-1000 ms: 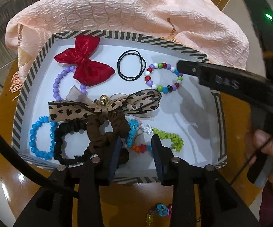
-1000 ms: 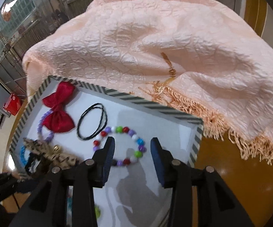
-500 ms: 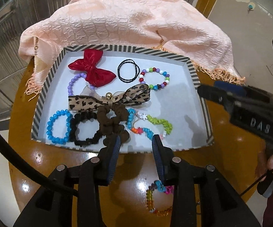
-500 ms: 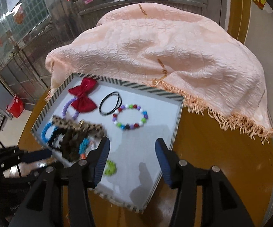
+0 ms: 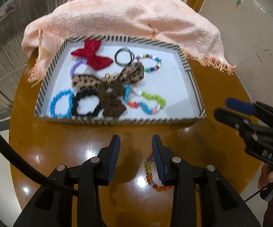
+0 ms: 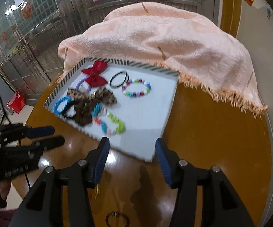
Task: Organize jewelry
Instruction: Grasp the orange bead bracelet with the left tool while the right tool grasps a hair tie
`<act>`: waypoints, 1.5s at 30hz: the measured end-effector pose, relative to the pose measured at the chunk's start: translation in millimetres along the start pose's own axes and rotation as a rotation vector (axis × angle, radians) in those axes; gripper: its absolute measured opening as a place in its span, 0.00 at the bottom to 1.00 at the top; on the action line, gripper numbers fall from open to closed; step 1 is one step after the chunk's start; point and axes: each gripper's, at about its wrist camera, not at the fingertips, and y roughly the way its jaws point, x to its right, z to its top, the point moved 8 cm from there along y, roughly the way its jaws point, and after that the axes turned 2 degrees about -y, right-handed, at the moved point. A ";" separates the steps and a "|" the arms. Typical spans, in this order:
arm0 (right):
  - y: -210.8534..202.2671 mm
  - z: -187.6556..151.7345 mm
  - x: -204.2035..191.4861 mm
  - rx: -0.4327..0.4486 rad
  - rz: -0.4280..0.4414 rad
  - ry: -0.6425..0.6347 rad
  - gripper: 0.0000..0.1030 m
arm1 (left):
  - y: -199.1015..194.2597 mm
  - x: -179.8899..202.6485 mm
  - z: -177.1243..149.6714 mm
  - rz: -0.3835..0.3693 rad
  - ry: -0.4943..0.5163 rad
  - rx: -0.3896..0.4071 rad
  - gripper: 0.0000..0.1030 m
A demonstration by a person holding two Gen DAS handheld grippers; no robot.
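1. Left gripper (image 5: 136,155): the jaws stand apart with nothing between them. The gripper hovers over the bare wooden table (image 5: 64,147), on the near side of the tray.
2. Right gripper (image 6: 132,158): the jaws are spread wide and hold nothing. The gripper hangs above the near corner of the tray, over the table surface.
3. Striped tray (image 5: 193,87): a shallow rectangular tray with a black-and-white striped rim and a white floor. It rests on the round table. Its far edge lies under the peach cloth (image 5: 129,13).
4. Tray contents, far row: a red bow (image 5: 92,55) lies at the far left, overlapping a purple bead bracelet (image 5: 74,68). Black elastic hair ties (image 5: 122,58) lie just beside the bow. A multicoloured bead bracelet (image 5: 151,63) lies to their right.
5. Tray contents, middle: a leopard-print bow (image 5: 117,76) with a small gold bell lies across the centre.
6. Tray contents, near row: a blue bead bracelet (image 5: 60,104) lies at the near left. It touches a black scrunchie (image 5: 85,104). A brown scrunchie (image 5: 112,100) lies against the black scrunchie and below the leopard-print bow. A bracelet of blue, green and orange pieces (image 5: 147,102) lies to its right.
7. Loose bracelet (image 5: 151,176): a bead bracelet in green, orange and other colours lies on the table outside the tray. It is partly hidden behind the right finger of the left gripper. Motion blur obscures its detail.
8. Small ring-shaped item (image 6: 116,219): it lies on the table below the right gripper. Its type cannot be determined.
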 end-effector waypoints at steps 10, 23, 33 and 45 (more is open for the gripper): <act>0.1 -104.3 -14.7 -0.127 0.018 -0.033 0.51 | 20.5 4.8 -50.2 -0.041 0.032 -0.111 0.20; 16.1 -142.1 -23.5 -0.149 0.016 -0.047 0.49 | 45.2 14.6 -68.6 0.015 0.067 -0.153 0.20; 19.3 -141.8 -19.4 -0.146 -0.061 -0.115 0.08 | 56.0 21.3 -59.6 0.089 0.118 -0.112 0.09; -8.5 -113.5 -5.1 -0.069 -0.001 -0.030 0.03 | 28.4 21.1 -34.0 -0.062 0.064 -0.089 0.00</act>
